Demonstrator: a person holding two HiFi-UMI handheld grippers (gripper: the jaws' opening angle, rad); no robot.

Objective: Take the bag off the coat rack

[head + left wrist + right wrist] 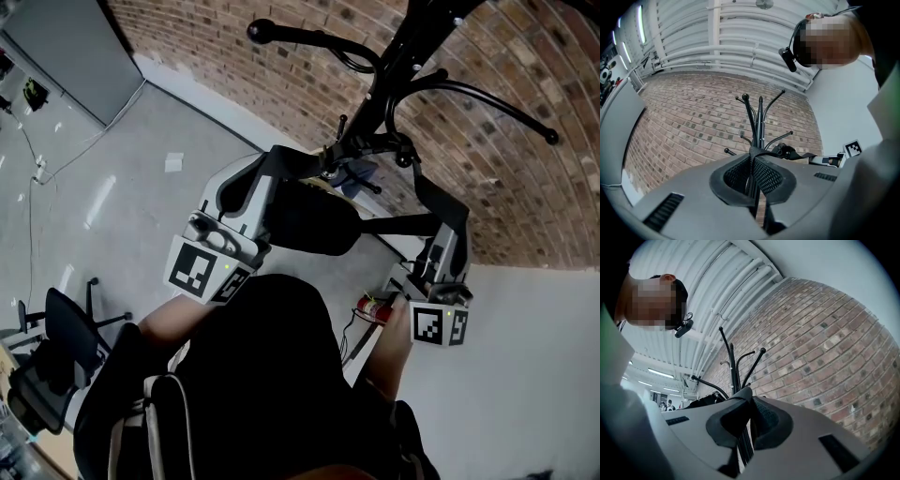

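**Both grippers clamped on the bag's strap beside the coat rack**

The black bag [309,223] hangs in the air between the two grippers, just in front of the coat rack [398,56] and below its curved hooks. Its strap [441,202] runs up from the bag on each side and passes close to the rack's pole. Whether the strap rests on a hook or is clear of it cannot be told. The bag's opening is not in sight, so what is inside cannot be told either.

The left gripper [753,164] has its jaws pressed together on the strap. The black webbing stands pinched between the ribbed pads and runs off to the right through a buckle [787,151]. The right gripper [749,408] is clenched in the same way, with a band of the strap caught between its pads.

Both grippers point forward and a little upward, towards the rack and the brick wall [281,56]. Their own views take in the rack's top hooks and the ribbed ceiling. In the head view the left hand [178,317] holds its gripper out at the left of the bag, and the right hand [392,339] holds its gripper out at the right. The bag lies nearer the left gripper.

On the floor by the foot of the wall, just beside the right gripper's marker cube [439,325], lies a small red canister [372,307]. A black office chair [61,342] stands well apart at the lower left.
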